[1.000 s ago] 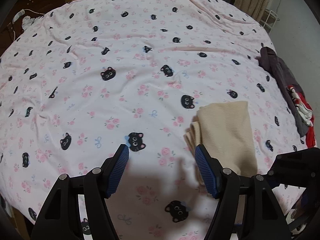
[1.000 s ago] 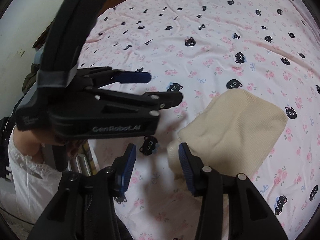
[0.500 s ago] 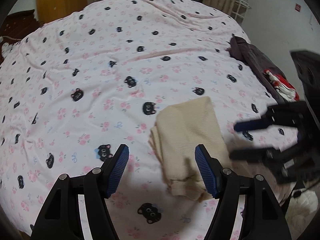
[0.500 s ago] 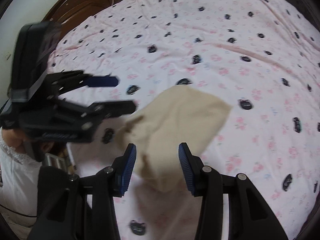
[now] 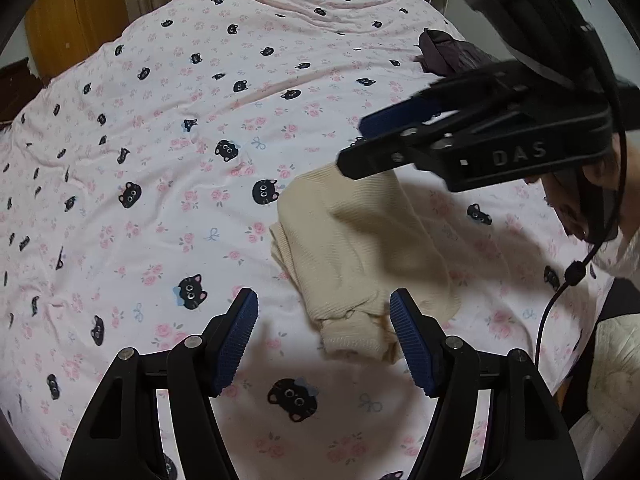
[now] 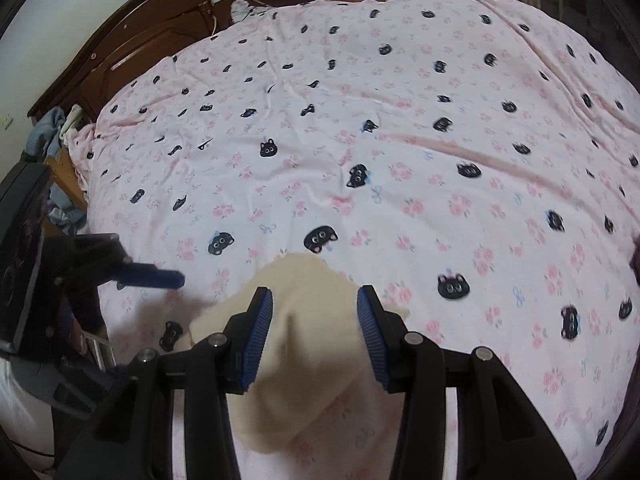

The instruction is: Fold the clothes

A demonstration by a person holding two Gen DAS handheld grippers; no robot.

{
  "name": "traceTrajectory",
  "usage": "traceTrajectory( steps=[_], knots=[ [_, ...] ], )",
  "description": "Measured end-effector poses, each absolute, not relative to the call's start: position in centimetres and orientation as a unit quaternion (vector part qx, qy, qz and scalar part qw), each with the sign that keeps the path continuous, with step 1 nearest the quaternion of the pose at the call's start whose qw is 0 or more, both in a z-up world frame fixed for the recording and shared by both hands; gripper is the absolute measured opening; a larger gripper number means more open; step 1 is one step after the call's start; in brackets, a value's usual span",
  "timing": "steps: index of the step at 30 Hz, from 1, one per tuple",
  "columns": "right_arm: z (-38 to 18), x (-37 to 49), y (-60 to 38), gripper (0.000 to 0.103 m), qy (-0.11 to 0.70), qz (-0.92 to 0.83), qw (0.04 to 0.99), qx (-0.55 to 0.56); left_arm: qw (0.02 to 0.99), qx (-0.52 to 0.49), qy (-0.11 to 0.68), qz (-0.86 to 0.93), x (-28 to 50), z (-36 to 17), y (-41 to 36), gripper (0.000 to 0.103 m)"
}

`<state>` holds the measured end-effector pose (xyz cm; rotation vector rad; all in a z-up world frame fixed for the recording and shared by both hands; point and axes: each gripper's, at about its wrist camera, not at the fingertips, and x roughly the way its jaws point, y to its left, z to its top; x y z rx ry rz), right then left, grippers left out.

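Covering nearly the whole of both views, the bed (image 5: 168, 184) carries a pink sheet printed with black cat faces and small roses. A dark garment (image 5: 448, 50) lies at its far right edge in the left wrist view, well apart from the work.

The cream sweater (image 5: 360, 248) lies folded on the bed near the person's side: a ribbed knit, roughly rectangular, layers stacked at its left edge, with a cuffed roll at the near end.

The left hand-held gripper (image 5: 324, 340) has its blue pads spread wide; the sweater's near cuff lies between them, the right pad just beside it. Contact cannot be confirmed. The right hand-held gripper (image 6: 314, 336) is likewise spread, poised over the sweater (image 6: 304, 344) with cream knit filling the gap; nothing is pinched.

Compared with half a second ago, the sweater sits lower and closer under the right hand-held gripper, which has advanced over it. The left unit's view has swung so the right unit (image 5: 472, 136) now looms large above the sweater's far end.
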<state>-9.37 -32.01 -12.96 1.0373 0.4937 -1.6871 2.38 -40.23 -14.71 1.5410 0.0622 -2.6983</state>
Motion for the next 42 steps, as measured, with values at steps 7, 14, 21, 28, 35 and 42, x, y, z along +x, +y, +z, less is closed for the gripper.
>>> traceTrajectory(
  steps=[7, 14, 21, 28, 35, 42],
  knots=[
    [-14.2, -7.9, -35.7, 0.046, 0.265, -0.684, 0.537, 0.417, 0.033, 0.509, 0.014, -0.86, 2.1, -15.7, -40.6, 0.064],
    [-17.2, -7.5, -38.1, 0.046, 0.326, -0.678, 0.515, 0.41, 0.048, 0.553, 0.009, -0.832, 1.6, -18.5, -41.1, 0.064],
    [-19.3, -8.3, -39.3, 0.045, 0.349, -0.687, 0.488, 0.409, 0.058, 0.561, 0.022, -0.825, 2.1, -18.8, -42.0, 0.064],
    [-19.1, -8.9, -38.5, 0.045, 0.321, -0.686, 0.497, 0.423, 0.054, 0.53, 0.054, -0.845, 2.7, -17.0, -43.1, 0.064],
    [-14.5, -9.7, -34.3, 0.045, 0.225, -0.703, 0.523, 0.426, 0.051, 0.493, 0.088, -0.864, 3.4, -15.1, -44.4, 0.064],
    [-13.4, -10.2, -29.8, 0.046, 0.148, -0.711, 0.515, 0.455, 0.022, 0.463, 0.158, -0.872, 2.7, -15.1, -45.6, 0.064]
  ],
)
